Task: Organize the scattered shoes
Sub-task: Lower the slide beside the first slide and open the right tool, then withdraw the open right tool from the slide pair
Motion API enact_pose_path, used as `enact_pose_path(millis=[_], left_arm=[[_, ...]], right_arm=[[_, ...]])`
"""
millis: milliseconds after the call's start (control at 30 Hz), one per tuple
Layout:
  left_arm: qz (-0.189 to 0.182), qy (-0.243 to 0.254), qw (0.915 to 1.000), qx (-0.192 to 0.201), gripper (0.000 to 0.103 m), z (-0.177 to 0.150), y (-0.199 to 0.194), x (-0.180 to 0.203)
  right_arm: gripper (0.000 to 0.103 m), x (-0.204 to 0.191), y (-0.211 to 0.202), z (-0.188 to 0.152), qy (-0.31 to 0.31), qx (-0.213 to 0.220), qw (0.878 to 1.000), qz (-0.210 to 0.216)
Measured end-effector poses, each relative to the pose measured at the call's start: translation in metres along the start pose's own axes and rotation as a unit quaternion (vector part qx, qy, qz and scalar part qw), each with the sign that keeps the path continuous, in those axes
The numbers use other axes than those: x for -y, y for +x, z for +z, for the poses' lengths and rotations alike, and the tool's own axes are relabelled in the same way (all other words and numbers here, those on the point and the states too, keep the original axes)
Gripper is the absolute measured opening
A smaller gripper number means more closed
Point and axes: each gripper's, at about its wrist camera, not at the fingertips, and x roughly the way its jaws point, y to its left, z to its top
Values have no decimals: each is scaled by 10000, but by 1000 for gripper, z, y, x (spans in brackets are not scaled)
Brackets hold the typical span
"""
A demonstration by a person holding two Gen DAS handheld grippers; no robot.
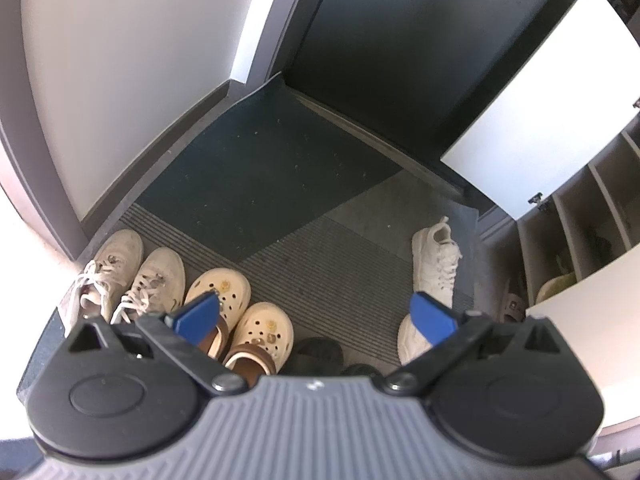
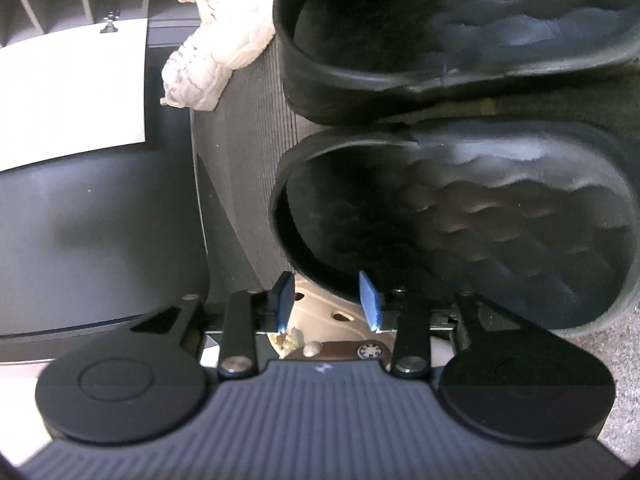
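Your right gripper point(image 2: 326, 300), jaws partly apart w/ nothing pinched, sits at the toe rim of the near black slide point(image 2: 460, 220), long axis running right, its twin point(image 2: 460, 28) just beyond; left gripper point(image 1: 316, 316) wide apart, farther off.

I see a pale wall point(image 1: 132, 60) at upper left, with a dark door point(image 1: 420, 40) right of it. A dark ribbed floor mat point(image 1: 320, 264) fills the centre. At right stands a white cabinet door point(image 1: 540, 120), open, beside divided shelves point(image 1: 580, 208).
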Motion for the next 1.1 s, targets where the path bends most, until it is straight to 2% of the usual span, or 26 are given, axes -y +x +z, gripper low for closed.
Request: enact_pose_path(millis=[167, 333, 467, 533, 600, 733, 833, 900, 1033, 1100], left_arm=[[-24, 37, 10000, 0, 103, -1, 0, 2], [-103, 76, 9999, -31, 103, -1, 0, 5], [-256, 104, 9996, 9, 103, -2, -6, 11], [-311, 165, 9994, 23, 103, -5, -8, 16], [-347, 193, 9992, -1, 103, -7, -8, 20], [-372, 270, 9989, -66, 103, -14, -7, 27], [-403, 316, 9986, -105, 103, -17, -8, 28], [-436, 296, 9985, -113, 103, -17, -9, 27], [-465, 207, 9986, -104, 103, -15, -13, 19], [-376, 271, 9989, -18, 103, -15, -15, 18]], right_arm=[[36, -10, 2, -9, 14, -113, 9999, -100], [38, -6, -4, -2, -28, -226, 9993, -305], [49, -19, -10, -4, -435, -536, 9961, -547], [50, -26, -12, -7, -507, -581, 9958, -503], [63, -36, -23, -10, -750, -585, 9946, -410], [65, -55, -45, 1, -1273, -191, 9916, -132], [65, -63, -51, 15, -1399, 99, 9899, -219], [64, -62, -61, 36, -1270, 482, 9903, -284], [64, -48, -67, 63, -963, 911, 9903, -425], [64, -35, -62, 70, -632, 869, 9937, -305]])
